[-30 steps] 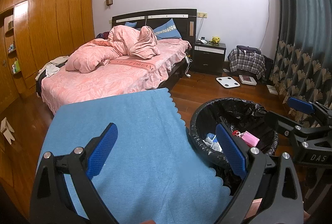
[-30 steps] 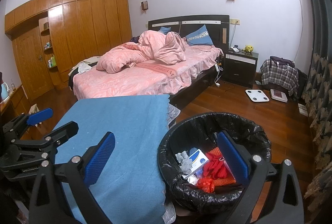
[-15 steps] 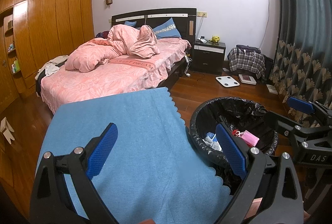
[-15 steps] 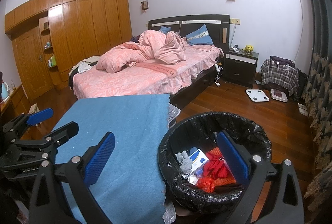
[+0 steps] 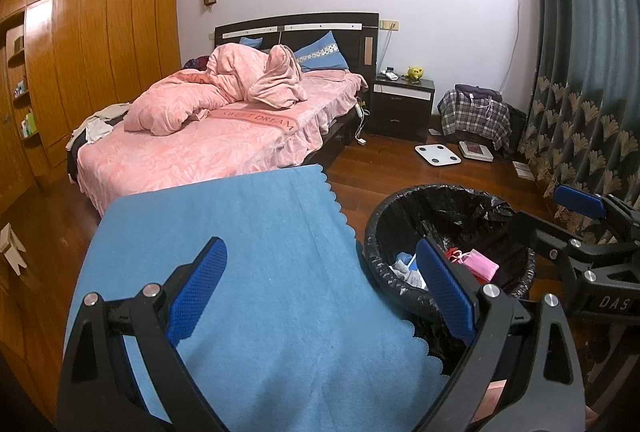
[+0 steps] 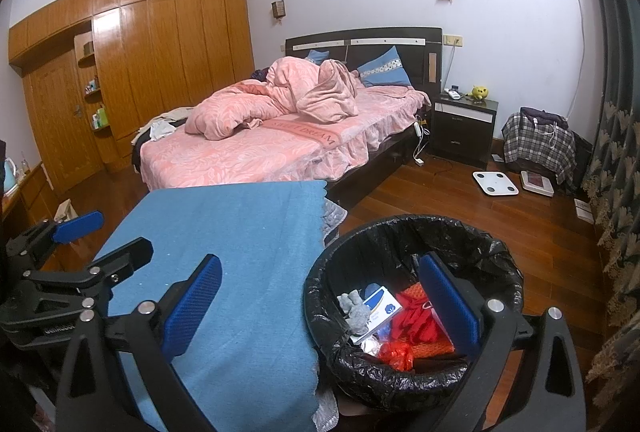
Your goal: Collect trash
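A black-lined trash bin [image 6: 500, 252] stands on the floor right of a table under a blue cloth [image 6: 240, 232]. It holds trash: a grey wad [image 6: 356, 310], a white-blue carton [image 6: 380, 306], red pieces [image 6: 416, 320]. The bin also shows in the left wrist view [image 5: 452, 199], with a pink packet [image 5: 480, 264] inside. My left gripper [image 5: 320, 292] is open and empty above the blue cloth [image 5: 260, 252]. My right gripper [image 6: 320, 300] is open and empty, its right finger over the bin. Each gripper appears at the edge of the other's view.
A bed with pink bedding [image 6: 280, 143] stands beyond the table. A dark nightstand [image 6: 464, 127], a white scale [image 6: 495, 183] and a plaid-covered bundle [image 6: 536, 143] are at the far right. Curtains [image 5: 580, 111] hang on the right. Wooden wardrobes [image 6: 140, 71] line the left wall.
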A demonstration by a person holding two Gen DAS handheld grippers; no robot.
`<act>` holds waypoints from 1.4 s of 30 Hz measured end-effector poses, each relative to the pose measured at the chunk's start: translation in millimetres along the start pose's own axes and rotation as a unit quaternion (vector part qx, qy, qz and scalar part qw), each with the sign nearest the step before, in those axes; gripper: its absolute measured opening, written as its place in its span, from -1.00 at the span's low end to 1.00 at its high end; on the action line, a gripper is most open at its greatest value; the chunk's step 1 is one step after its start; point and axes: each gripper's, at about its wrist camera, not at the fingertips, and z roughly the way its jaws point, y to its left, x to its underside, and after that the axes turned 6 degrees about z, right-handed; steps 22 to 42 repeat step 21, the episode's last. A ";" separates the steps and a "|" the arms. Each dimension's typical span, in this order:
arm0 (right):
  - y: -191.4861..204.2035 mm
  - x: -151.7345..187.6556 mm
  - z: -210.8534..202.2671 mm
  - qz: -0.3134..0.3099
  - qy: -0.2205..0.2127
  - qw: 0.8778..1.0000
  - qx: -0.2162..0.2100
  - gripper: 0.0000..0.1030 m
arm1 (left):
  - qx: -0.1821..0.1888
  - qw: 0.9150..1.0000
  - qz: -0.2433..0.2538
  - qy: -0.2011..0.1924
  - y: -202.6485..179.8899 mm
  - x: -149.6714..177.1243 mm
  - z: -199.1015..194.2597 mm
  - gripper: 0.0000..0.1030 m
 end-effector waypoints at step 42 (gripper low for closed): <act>0.2 0.5 0.8 0.001 0.002 1.000 0.000 0.88 | 0.000 1.000 -0.002 0.001 0.1 5.0 1.2 0.81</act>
